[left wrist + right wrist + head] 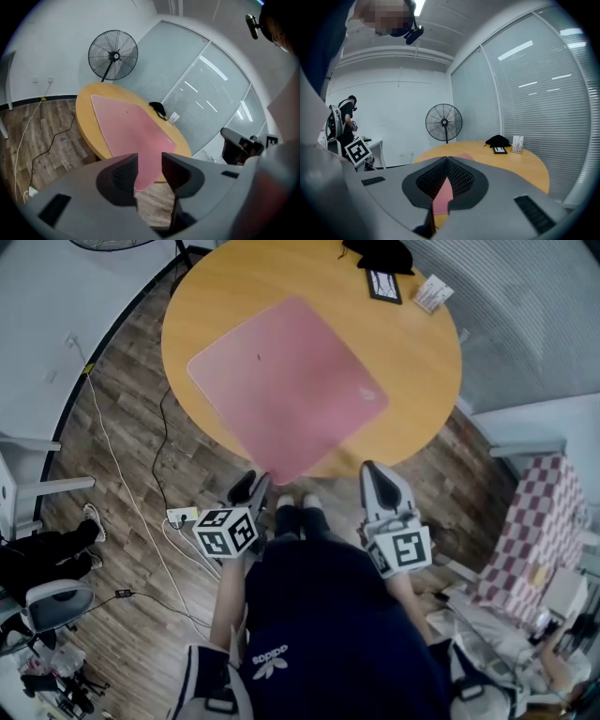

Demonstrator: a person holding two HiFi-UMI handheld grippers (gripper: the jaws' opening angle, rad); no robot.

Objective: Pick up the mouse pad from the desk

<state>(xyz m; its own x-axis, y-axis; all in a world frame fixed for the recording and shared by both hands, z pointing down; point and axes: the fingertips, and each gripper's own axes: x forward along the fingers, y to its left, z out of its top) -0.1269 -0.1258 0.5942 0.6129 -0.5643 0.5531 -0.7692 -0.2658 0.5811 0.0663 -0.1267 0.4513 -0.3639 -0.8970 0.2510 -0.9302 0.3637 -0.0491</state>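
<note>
At the lower middle of the frame, your left tool (255, 487) stands wide with nothing in it, and your right tool (369, 471) is pinched closed. The pink mouse pad (286, 381) lies flat on the round surface (412, 362), near corner overhanging. Slide one jaw under that corner, then close.

Count on and around the round table
One table (422, 381), one pink mouse pad (286, 385), one pedestal fan (113, 55), one black pouch (380, 254), one white card stand (432, 293); two grippers, left gripper (253, 488) and right gripper (373, 474).
</note>
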